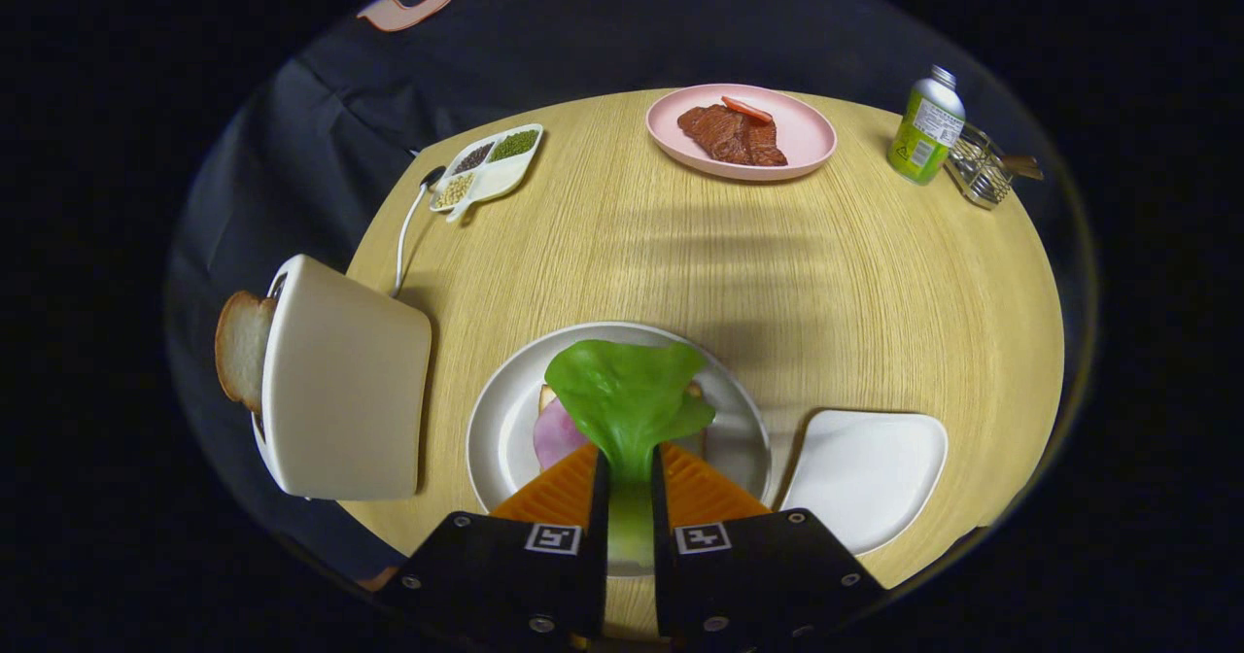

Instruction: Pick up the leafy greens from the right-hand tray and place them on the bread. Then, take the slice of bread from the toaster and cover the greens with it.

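Observation:
My gripper [630, 478] is shut on the stem of the leafy greens [627, 391], a flat bright green leaf that spreads out just ahead of the fingers. The leaf hangs over the round white plate [501, 420], covering most of a bread slice [547, 397] and a pink ham slice [556, 434] lying there. Left of the plate stands a cream toaster [340, 381] with a slice of bread [240, 347] sticking out of its far side. To the right of the plate lies a bare white tray [865, 473].
Beyond the plate the round wooden table [680, 255] carries a pink plate with meat [741, 131], a divided dish of beans and seeds [486, 167], a green bottle [925, 126] and a wire holder [980, 169]. The toaster's white cable [403, 235] runs toward the dish.

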A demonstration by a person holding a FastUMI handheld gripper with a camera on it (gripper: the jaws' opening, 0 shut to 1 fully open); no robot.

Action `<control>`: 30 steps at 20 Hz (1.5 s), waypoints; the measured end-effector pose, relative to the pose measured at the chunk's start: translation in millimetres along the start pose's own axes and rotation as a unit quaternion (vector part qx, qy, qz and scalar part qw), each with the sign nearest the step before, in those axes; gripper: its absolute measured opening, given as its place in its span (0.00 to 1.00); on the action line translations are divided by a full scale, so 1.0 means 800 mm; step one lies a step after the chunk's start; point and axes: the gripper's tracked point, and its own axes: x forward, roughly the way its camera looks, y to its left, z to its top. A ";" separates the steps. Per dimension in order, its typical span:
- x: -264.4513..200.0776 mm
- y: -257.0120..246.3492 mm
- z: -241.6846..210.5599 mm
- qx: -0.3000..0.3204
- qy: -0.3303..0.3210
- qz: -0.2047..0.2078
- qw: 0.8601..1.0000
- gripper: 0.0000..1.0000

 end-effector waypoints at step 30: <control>-0.169 0.221 0.105 -0.070 -0.075 0.059 0.993 0.97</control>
